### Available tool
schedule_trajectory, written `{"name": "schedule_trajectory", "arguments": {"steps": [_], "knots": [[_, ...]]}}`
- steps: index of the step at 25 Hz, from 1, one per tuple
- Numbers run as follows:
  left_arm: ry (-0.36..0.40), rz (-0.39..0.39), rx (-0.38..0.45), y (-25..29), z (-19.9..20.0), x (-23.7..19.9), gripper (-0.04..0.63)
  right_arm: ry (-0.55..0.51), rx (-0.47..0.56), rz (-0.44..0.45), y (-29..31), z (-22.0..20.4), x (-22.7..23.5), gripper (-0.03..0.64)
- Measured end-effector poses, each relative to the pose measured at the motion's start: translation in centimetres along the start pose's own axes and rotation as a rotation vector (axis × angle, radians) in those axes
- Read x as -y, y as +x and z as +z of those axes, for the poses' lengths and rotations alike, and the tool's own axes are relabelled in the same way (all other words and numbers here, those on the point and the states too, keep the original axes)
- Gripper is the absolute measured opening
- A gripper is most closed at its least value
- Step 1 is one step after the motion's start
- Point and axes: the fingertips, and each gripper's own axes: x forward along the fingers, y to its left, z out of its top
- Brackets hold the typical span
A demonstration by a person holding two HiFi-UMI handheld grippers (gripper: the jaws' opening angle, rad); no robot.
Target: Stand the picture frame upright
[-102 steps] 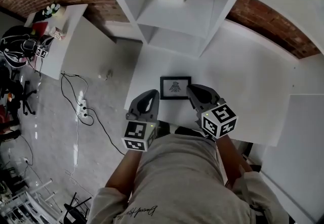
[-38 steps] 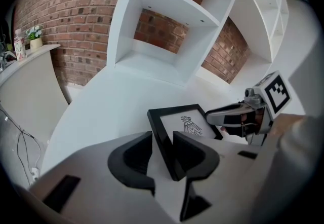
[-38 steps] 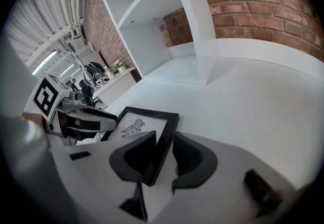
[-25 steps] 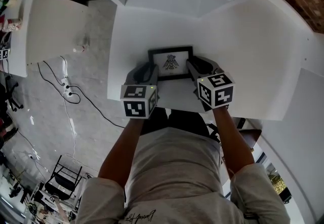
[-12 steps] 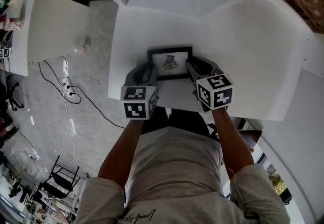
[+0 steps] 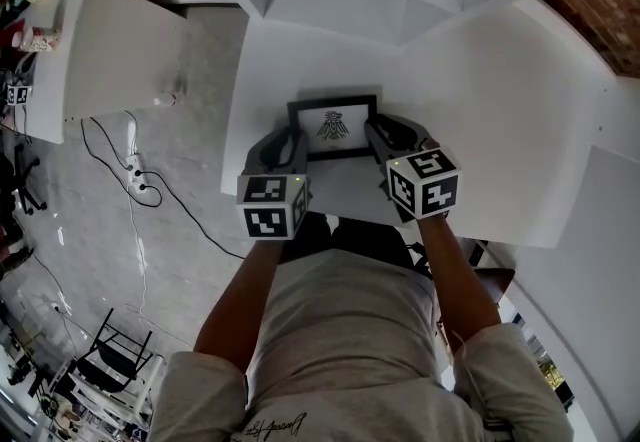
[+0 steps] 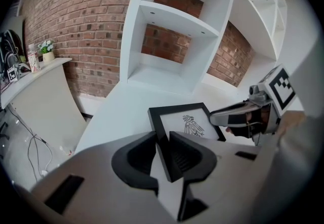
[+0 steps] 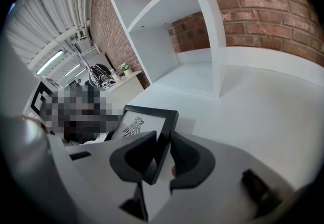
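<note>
Lift-and-tilt step. The left gripper (image 7: 163, 140), jaws just closing, pinches the picture frame (image 6: 333, 125) by its left edge, and the right gripper (image 8: 162, 141) is clamped on its right edge. The frame is tilted over the white desk (image 6: 480, 110). Next, probably tip it vertical and seat the bottom edge.

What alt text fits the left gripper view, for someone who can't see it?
The left tool, its jaws just closed further, pinches the left edge of a black picture frame with a bird-like drawing, while the right tool holds the opposite edge. Behind are a white table, white shelves and a brick wall.
</note>
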Motion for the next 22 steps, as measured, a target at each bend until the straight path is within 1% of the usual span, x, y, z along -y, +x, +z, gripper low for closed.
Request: {"name": "schedule_trajectory", "arguments": {"steps": [12, 17, 22], "knots": [[0.015, 0.02, 0.093, -2.0, 3.5, -1.7, 0.091, -0.056, 0.068, -0.001, -0.2, 4.3, -1.6, 0.089], [0.021, 0.024, 0.121, -2.4, 5.0, -2.6, 0.091, -0.066, 0.111, -0.017, -0.2, 6.2, -2.2, 0.089], [0.048, 0.026, 0.151, -2.9, 6.6, -3.6, 0.091, -0.078, 0.147, -0.022, 0.0, 8.1, -2.9, 0.089]]}}
